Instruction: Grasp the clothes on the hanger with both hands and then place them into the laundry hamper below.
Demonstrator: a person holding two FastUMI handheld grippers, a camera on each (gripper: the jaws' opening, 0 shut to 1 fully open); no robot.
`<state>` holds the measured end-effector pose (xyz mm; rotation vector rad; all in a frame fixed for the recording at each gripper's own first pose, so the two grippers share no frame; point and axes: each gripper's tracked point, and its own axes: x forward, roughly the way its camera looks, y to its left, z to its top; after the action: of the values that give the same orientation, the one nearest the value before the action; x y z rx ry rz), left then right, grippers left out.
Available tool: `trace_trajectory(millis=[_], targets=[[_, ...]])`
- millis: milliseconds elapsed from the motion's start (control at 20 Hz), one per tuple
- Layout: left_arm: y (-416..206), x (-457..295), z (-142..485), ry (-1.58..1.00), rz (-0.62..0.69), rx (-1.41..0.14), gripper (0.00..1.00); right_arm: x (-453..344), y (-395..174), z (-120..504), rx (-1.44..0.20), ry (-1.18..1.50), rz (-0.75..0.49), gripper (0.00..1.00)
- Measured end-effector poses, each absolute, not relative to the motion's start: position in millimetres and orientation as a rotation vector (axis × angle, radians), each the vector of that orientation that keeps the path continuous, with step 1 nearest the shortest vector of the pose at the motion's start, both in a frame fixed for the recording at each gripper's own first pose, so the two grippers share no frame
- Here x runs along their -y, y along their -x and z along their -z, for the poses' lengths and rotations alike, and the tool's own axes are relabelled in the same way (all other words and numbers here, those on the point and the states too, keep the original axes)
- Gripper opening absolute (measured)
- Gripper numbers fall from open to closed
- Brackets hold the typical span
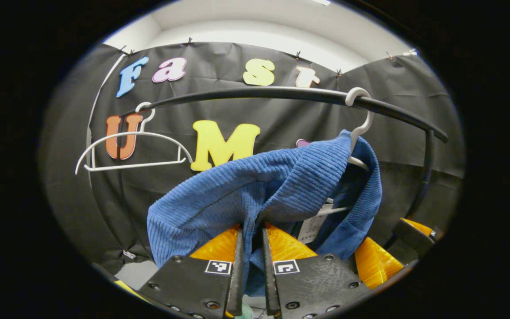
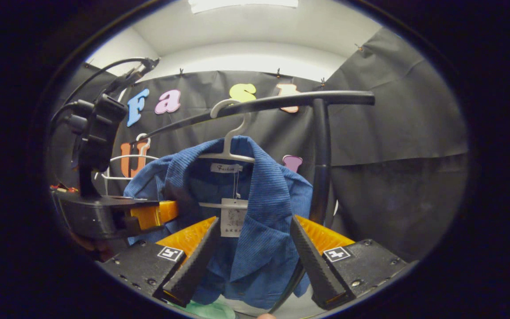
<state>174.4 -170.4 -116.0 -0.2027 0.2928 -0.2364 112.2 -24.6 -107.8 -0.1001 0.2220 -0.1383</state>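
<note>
A blue corduroy shirt (image 1: 281,186) hangs on a white hanger (image 1: 361,128) hooked over a black rail (image 1: 259,93). My left gripper (image 1: 251,235) is shut on a fold of the shirt's shoulder cloth, which runs down between its fingers. In the right gripper view the shirt (image 2: 259,208) faces me with a paper tag at its collar, still on the hanger (image 2: 230,137). My right gripper (image 2: 254,221) is open, one finger on each side of the shirt's front. The left gripper (image 2: 166,212) shows there too, at the shirt's left shoulder.
An empty white hanger (image 1: 133,150) hangs further left on the rail. The rail's black upright post (image 2: 321,168) stands just right of the shirt, close to my right gripper. Something green (image 2: 210,310) shows below the shirt. Black cloth walls close in behind and to the right.
</note>
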Motion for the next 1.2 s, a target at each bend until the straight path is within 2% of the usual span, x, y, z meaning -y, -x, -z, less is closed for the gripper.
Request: trace_trajectory(millis=[50, 150, 300, 350, 450, 500, 550, 600, 650, 700, 800, 900, 950, 1000, 1100, 1150, 1200], targets=[[-172.1, 167.9, 108.9, 0.199, 0.245, -0.281, 0.02, 18.5, -118.0, 108.1, -0.219, 0.093, 0.141, 1.0], [-174.9, 155.0, 110.1, 0.177, 0.264, -0.268, 0.11, 13.0, -129.9, 119.5, -0.247, 0.082, 0.17, 0.99], [-176.2, 139.3, 101.2, 0.177, 0.274, -0.257, 0.11, 10.8, -148.2, 129.9, -0.287, 0.028, 0.222, 0.99], [-175.7, 133.2, 97.8, 0.183, 0.274, -0.252, 0.07, 11.3, -155.7, 131.2, -0.293, 0.021, 0.249, 1.0], [-177.0, 116.4, 89.4, 0.187, 0.253, -0.24, 0.11, 14.1, -166.8, 135.1, -0.299, 0.026, 0.308, 0.99], [-178.3, 107.9, 84.4, 0.188, 0.243, -0.232, 0.06, 15.6, -171.2, 137.3, -0.298, 0.027, 0.336, 0.98], [-180.0, 99.9, 80.6, 0.192, 0.233, -0.228, 0.06, 18.5, -174.5, 139.6, -0.297, 0.029, 0.371, 0.98], [-181.6, 95.7, 79.0, 0.205, 0.239, -0.231, 0.11, 16.4, -178.3, 144.4, -0.31, 0.025, 0.379, 0.98], [-182.7, 93.5, 76.9, 0.208, 0.241, -0.233, 0.06, 11.2, -181.4, 151.6, -0.329, 0.021, 0.381, 0.96], [-181.1, 88.7, 72.1, 0.202, 0.237, -0.235, 0.11, 7.5, -182.8, 155.8, -0.344, 0.026, 0.384, 0.96], [-180.2, 77.9, 63.0, 0.184, 0.225, -0.219, 0.02, 11.3, -179.2, 157.7, -0.349, 0.039, 0.407, 0.82], [-183.2, 70.3, 56.7, 0.187, 0.235, -0.211, 0.11, 14.4, -175.3, 158.6, -0.362, 0.013, 0.404, 0.61], [-182.6, 68.9, 55.4, 0.198, 0.252, -0.222, 0.06, 10.8, -171.2, 160.4, -0.369, -0.007, 0.387, 0.5], [-180.3, 67.8, 53.7, 0.206, 0.264, -0.233, 0.1, 8.7, -169.3, 158.4, -0.377, -0.027, 0.375, 0.4], [-177.8, 62.9, 46.4, 0.181, 0.289, -0.239, 0.06, 3.0, -167.4, 155.1, -0.403, -0.068, 0.329, 0.18], [-178.8, 56.5, 45.0, 0.159, 0.291, -0.235, 0.11, 1.7, -164.7, 152.6, -0.41, -0.086, 0.313, 0.13], [-176.7, 54.1, 39.9, 0.155, 0.303, -0.232, 0.06, 2.8, -161.9, 147.9, -0.414, -0.089, 0.313, 0.12]])
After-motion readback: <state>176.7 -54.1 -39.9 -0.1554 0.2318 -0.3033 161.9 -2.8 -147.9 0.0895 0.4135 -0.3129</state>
